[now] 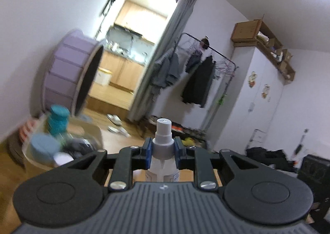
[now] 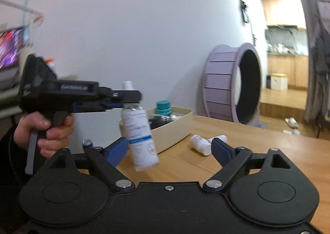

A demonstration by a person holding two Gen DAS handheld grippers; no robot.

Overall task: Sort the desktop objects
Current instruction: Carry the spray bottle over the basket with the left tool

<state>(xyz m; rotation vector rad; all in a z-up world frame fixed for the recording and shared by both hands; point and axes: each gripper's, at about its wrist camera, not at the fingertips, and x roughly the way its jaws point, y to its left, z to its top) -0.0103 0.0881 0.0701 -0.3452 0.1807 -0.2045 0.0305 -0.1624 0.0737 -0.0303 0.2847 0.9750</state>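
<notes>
Clamping the white plastic spray bottle [image 2: 139, 130] at its neck, left gripper [image 1: 163, 149] holds it clear above the wooden desk [image 2: 257, 141], near the cream storage box [image 2: 175, 130]; right gripper [image 2: 167, 151] jaws apart, empty, likely for small white bottles [image 2: 201, 144].

Against the wall we see a purple wheel [image 2: 233, 85]; beyond the doorway, kitchen cabinets [image 1: 123, 69]. We also see a clothes rack [image 1: 198, 69] and wardrobe [image 1: 253, 97].
</notes>
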